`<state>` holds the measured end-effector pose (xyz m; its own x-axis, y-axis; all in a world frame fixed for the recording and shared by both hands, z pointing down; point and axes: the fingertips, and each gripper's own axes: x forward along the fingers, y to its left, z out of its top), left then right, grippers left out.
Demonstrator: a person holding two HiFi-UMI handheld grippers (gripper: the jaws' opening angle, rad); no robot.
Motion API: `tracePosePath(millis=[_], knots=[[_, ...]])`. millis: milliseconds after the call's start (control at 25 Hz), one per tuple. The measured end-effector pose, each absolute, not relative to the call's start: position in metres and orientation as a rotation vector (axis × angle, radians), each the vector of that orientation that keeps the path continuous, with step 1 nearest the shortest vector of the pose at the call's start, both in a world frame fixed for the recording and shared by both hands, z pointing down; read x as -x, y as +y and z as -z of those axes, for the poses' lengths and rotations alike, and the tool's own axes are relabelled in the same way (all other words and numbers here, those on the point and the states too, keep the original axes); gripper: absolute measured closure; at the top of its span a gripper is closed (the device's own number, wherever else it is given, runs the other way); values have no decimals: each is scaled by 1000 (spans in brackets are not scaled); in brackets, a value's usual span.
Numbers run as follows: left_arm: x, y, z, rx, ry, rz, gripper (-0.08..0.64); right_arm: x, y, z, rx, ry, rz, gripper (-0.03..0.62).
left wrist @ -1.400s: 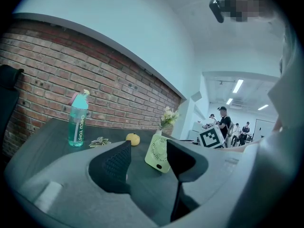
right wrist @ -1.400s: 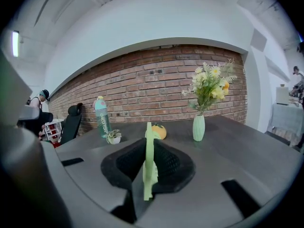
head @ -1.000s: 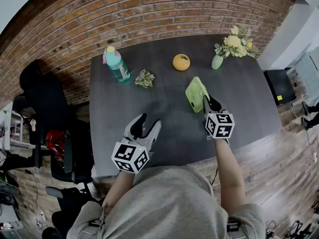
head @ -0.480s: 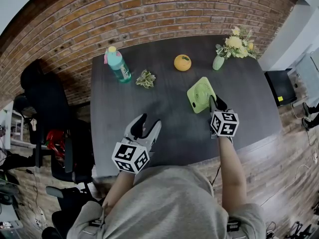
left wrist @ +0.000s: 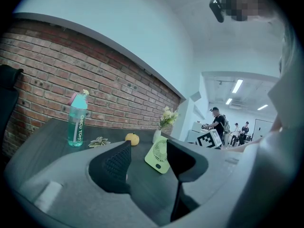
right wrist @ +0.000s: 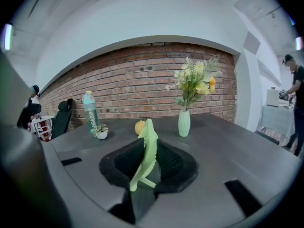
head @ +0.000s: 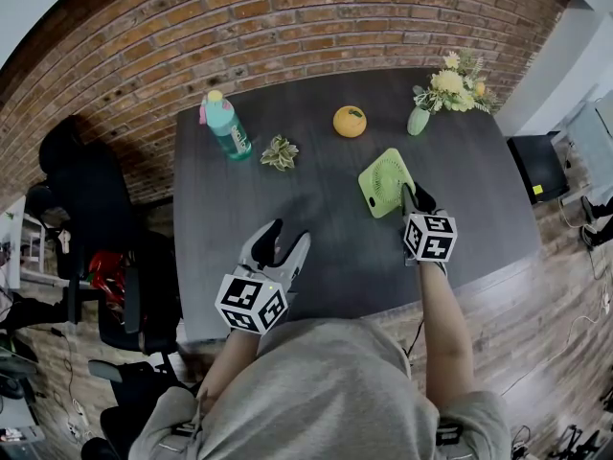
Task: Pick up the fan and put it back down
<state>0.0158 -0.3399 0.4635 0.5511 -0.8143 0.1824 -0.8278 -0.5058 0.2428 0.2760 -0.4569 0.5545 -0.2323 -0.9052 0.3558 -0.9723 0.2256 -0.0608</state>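
A teal plastic water bottle (head: 226, 125), a small leafy potted plant (head: 279, 151), a round orange fruit (head: 349, 121) and a pale green vase of yellow flowers (head: 418, 119) are standing apart along the far side of the dark table (head: 249, 220).

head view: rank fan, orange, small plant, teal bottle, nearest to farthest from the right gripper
From the right gripper:
1. fan: between its jaws, standing on the table.
2. orange: beyond the fan, toward the brick wall.
3. small plant: farther left, mid-table.
4. teal bottle: far left, near the table's wall-side corner.
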Motion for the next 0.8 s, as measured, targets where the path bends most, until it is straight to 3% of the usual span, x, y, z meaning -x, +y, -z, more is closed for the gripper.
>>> tracePosePath(millis=[120,240,800], knots=[[-15,-338,-462,-2486,-1358,-65,322,-274,-457,-553,-1761,-2241,-374,512],[-14,-335,-459,-2489,-1352,-67,322,-273,-453,-550,-1768,-2243,-393,469],[-11,-304,-446,-2551,-1244,-89,322,-257,-373,-510,-1941,-2262,-454,469]])
